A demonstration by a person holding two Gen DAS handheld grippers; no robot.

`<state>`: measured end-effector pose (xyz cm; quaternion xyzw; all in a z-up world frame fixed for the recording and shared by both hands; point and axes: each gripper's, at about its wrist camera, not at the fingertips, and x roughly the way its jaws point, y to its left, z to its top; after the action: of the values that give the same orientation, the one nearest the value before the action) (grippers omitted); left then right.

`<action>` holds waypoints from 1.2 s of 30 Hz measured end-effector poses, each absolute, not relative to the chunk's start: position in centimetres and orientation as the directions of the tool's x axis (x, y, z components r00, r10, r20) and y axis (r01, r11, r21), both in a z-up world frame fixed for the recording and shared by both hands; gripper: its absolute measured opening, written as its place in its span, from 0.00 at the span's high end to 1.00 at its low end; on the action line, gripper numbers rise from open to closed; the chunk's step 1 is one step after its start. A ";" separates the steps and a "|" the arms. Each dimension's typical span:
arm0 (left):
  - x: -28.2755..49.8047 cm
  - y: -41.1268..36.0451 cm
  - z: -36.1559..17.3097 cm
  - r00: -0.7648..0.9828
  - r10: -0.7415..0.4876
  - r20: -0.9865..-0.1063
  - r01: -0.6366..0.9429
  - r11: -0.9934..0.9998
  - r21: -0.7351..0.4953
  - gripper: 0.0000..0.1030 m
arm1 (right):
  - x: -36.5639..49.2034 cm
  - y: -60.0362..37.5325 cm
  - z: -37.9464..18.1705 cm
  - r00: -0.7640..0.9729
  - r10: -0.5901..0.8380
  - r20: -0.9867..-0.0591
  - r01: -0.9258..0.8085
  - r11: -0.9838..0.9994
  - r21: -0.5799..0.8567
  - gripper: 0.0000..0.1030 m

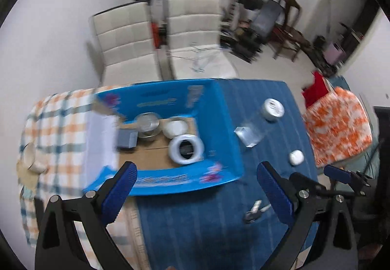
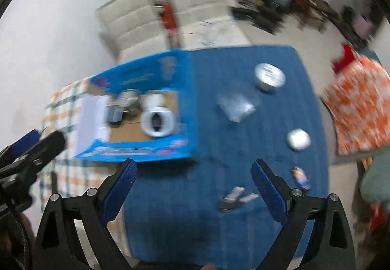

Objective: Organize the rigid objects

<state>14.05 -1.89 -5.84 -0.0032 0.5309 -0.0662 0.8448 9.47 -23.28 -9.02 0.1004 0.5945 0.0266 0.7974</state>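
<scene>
1. four things already sit inside the blue box (image 1: 220, 128): a metal tin (image 1: 148, 126), a white dish (image 1: 175, 127), a white ring (image 1: 186, 149) and a small grey block (image 1: 126, 140). the rest lie out on the blue cloth (image 1: 195, 221) over the worktop.
2. my left tongs (image 1: 197, 193) are spread wide and hold nothing; they hang above the near edge of the box. my right tongs (image 2: 193, 190) are just as wide and empty, over the cloth to the right of the box.
3. waiting on the cloth: a round silver tin (image 2: 269, 77) at the far side, a clear block (image 2: 237, 106) nearer the box, a small white round piece (image 2: 298, 139), a little coloured figure (image 2: 301, 177) and a dark key-like thing (image 2: 231, 199) closest to me.
4. i judge the step in hand is choosing and reaching for the next loose thing; the key-like one is nearest my right tongs, so i would go there first.
5. it lies flat and thin, so i should come down steeply, straddle its narrow width, and close only once both pads touch the cloth on either side.
6. both views are smeared, so i ought to slow down before lowering.
7. on the carry, i would aim for the bare cardboard floor at the near side of the box, clear of the ring.
</scene>
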 end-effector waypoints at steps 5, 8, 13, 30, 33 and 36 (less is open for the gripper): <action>18.6 -10.3 -9.3 0.373 -0.122 -0.920 0.241 0.970 -0.031 0.02 | 11.4 -33.1 -14.1 0.205 0.119 -0.971 0.284 0.943 0.176 0.06; 21.8 -14.6 -12.4 0.313 -0.093 -0.945 0.316 0.949 0.011 0.02 | 12.5 -37.2 -17.7 0.156 0.115 -0.981 0.378 0.911 0.166 0.06; 26.8 -19.0 -17.6 0.201 -0.058 -0.978 0.387 0.922 0.025 0.02 | 14.8 -40.9 -23.3 0.087 0.159 -0.983 0.480 0.858 0.182 0.06; 31.8 -23.8 -28.5 -0.081 0.004 -0.997 0.499 0.866 -0.037 0.02 | 20.4 -44.7 -29.4 -0.012 0.183 -0.983 0.494 0.856 0.153 0.06; 31.4 -24.1 -29.7 -0.126 0.013 -0.992 0.526 0.848 -0.056 0.02 | 21.9 -44.9 -29.3 -0.007 0.170 -0.985 0.468 0.872 0.147 0.06; 31.1 -24.3 -30.3 -0.133 0.009 -0.991 0.535 0.842 -0.064 0.03 | 23.4 -44.7 -29.2 0.000 0.160 -0.987 0.434 0.889 0.144 0.06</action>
<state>31.06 -24.31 -30.34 0.1882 0.7231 -0.2084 0.6311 23.41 -44.69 -29.16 0.2124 0.6999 -0.1015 0.6743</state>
